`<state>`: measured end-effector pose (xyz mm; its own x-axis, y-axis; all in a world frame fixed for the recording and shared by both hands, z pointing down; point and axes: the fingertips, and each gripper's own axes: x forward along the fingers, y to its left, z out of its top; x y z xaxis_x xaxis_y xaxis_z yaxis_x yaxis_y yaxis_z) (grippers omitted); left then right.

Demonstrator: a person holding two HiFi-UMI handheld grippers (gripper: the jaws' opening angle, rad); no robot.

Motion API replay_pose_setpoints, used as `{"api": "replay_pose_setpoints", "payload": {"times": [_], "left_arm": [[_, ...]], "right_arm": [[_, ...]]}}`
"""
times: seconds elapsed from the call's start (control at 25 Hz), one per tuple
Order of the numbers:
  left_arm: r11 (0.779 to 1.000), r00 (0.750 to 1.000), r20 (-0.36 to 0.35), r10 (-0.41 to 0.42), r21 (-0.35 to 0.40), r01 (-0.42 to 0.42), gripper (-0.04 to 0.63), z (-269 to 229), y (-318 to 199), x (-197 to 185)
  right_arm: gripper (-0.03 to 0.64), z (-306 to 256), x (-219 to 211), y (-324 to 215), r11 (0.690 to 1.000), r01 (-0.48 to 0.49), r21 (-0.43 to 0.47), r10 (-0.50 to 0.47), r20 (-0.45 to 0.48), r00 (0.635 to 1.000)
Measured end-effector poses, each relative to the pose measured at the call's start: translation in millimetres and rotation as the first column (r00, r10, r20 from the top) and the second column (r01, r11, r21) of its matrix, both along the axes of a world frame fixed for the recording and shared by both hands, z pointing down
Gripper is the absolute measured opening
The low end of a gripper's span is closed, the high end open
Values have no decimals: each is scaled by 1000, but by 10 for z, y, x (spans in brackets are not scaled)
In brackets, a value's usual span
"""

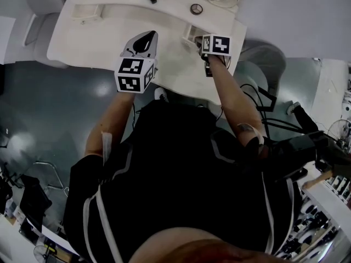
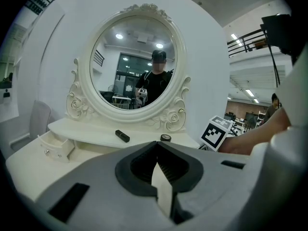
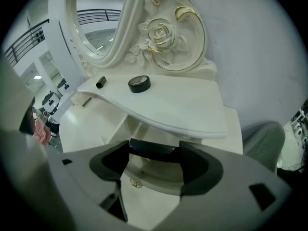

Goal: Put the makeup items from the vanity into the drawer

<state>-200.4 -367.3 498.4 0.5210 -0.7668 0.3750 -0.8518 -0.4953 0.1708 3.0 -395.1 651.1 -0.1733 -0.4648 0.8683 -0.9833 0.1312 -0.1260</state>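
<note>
A white vanity (image 1: 71, 43) stood on a grey floor against a white wall, with an oval mirror (image 2: 132, 64) in a carved frame rising from the desk's back edge. A raised shelf (image 3: 183, 105) ran along that back edge under the mirror.

Near the back-left corner a small left drawer (image 2: 57, 146) stood pulled open beneath the shelf. To its right, a black lipstick (image 2: 121, 136) lay on its side on the shelf, about midway along the back edge.

The left gripper (image 2: 157, 150) hovered over the middle of the desk, nearer the front edge, with its pads meeting at the tips and nothing between them.

Further right on the shelf sat a round compact (image 3: 139, 83) with a dark rim, apart from the lipstick.

Toward the back-right corner, the right gripper (image 3: 154, 150) had its jaws closed on a flat black case (image 3: 144, 147), held crosswise between the pads. The case hung just under the shelf's lip and directly above the open right drawer (image 3: 154, 174), whose front carried a small gold knob (image 3: 136, 183). Whether the case touched the drawer could not be told.
</note>
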Motion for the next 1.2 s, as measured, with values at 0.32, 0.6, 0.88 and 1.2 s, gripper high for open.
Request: {"api": "replay_pose_setpoints", "payload": {"times": [0.32,0.6,0.88,1.2], "left_arm": [[999,999,-30,-25,23,26,3,-40,-59,-86],[998,998,-5,-55,36,55,4,-52,-80,-160],[999,1000,6,-30,37,29,5,-11,-115,-136],[999,1000,6,15,51,-16,3,-46,-180,19]], "right_arm": [[334,2,10,3,1000,-6,-20,6,7,1000],[337,-38,29,-21,1000,-17,11,16,37,999],[359,-98,8,-38,999,-31,39,27,83,996],[368,-289,64,29,995,-47,84,37,121,992]]}}
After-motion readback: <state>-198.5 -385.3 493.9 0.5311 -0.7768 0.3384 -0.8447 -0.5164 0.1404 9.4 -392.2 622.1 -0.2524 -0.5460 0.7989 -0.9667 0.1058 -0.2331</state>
